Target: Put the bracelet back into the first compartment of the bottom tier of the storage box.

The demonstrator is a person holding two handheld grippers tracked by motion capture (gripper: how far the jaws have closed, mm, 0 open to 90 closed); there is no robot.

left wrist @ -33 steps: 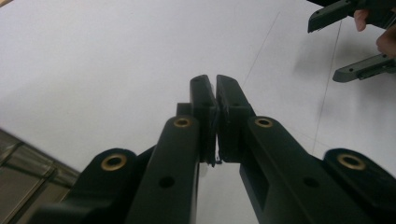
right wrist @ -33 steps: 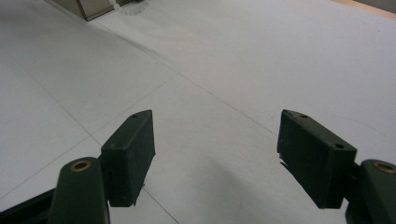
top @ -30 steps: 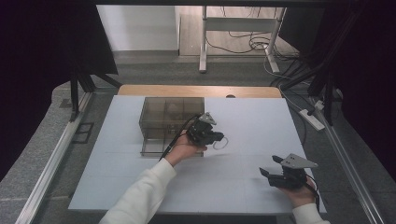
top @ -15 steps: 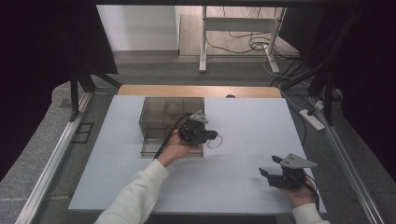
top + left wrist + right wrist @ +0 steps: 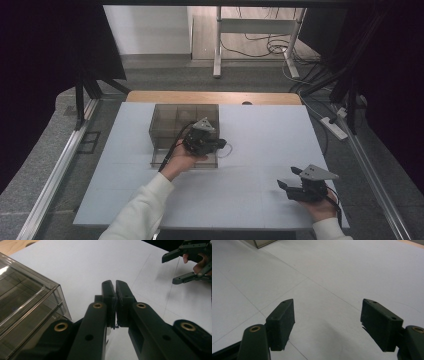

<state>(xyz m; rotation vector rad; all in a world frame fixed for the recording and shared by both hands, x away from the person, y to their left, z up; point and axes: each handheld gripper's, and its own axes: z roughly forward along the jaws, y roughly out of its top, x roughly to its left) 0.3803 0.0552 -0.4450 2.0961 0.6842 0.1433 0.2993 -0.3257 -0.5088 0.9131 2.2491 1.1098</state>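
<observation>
Left gripper (image 5: 220,145) drawn in beside the clear box (image 5: 184,131); right gripper (image 5: 287,187) waits on the white surface (image 5: 260,130).

Against the earlier high view, the left gripper has shifted left, from the open surface right of the box to the box's near right corner, while the right gripper has stayed at the near right of the surface. In the left gripper view the left fingers (image 5: 110,300) are pressed together with only a thin white sliver low in the seam, too small to identify, and the smoky, compartmented box lies just left of them, its corner close to the fingers but not between them. A thin white loop (image 5: 227,149) lies on the surface just right of the left gripper. In the right gripper view the right fingers (image 5: 283,318) stand spread wide over bare surface, holding nothing, well apart from the box.
</observation>
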